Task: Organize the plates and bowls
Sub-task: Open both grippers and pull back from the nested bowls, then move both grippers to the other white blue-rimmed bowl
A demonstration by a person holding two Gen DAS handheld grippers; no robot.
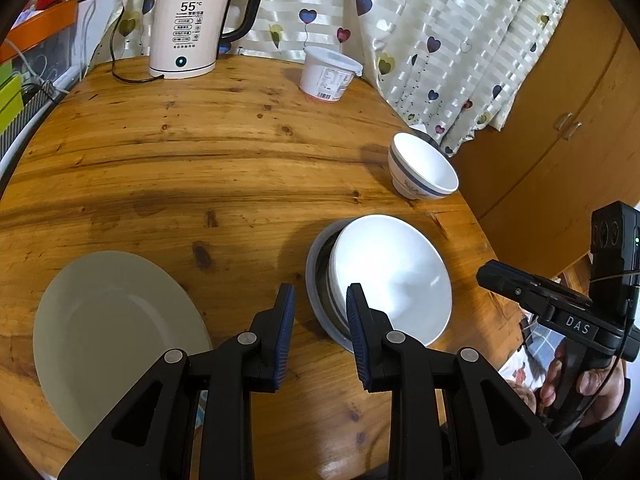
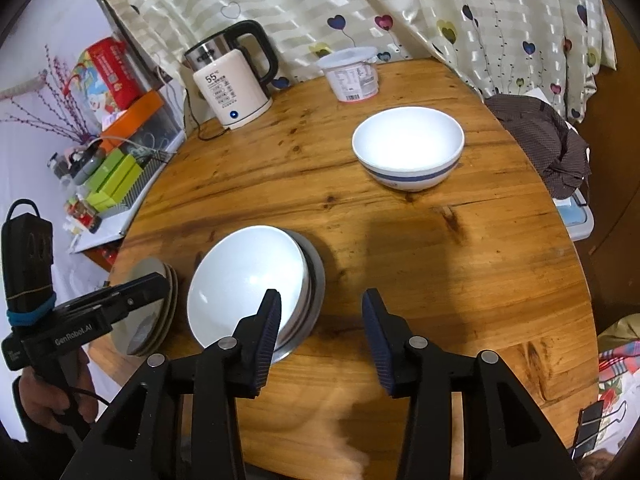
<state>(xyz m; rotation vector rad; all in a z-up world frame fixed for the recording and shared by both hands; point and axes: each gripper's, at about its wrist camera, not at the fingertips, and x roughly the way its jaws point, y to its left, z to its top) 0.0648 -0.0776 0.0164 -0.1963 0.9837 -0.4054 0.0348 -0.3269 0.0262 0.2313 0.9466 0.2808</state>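
A white bowl (image 1: 390, 276) (image 2: 248, 280) sits nested in a steel bowl (image 1: 318, 300) (image 2: 314, 300) on the round wooden table (image 1: 200, 160). A blue-banded white bowl (image 1: 422, 166) (image 2: 408, 148) stands farther back. A stack of pale plates (image 1: 112, 328) (image 2: 154, 308) lies at the left. My left gripper (image 1: 320, 324) is open and empty, just in front of the nested bowls, between them and the plates. My right gripper (image 2: 320, 332) is open and empty, its left finger over the nested bowls' near rim.
An electric kettle (image 1: 192, 20) (image 2: 232, 80) with its cord and a white lidded tub (image 1: 328, 74) (image 2: 352, 74) stand at the table's back. A curtain (image 1: 440, 40) hangs behind. Dark cloth (image 2: 548, 140) lies at the right edge. Cluttered shelves (image 2: 112, 168) stand to the left.
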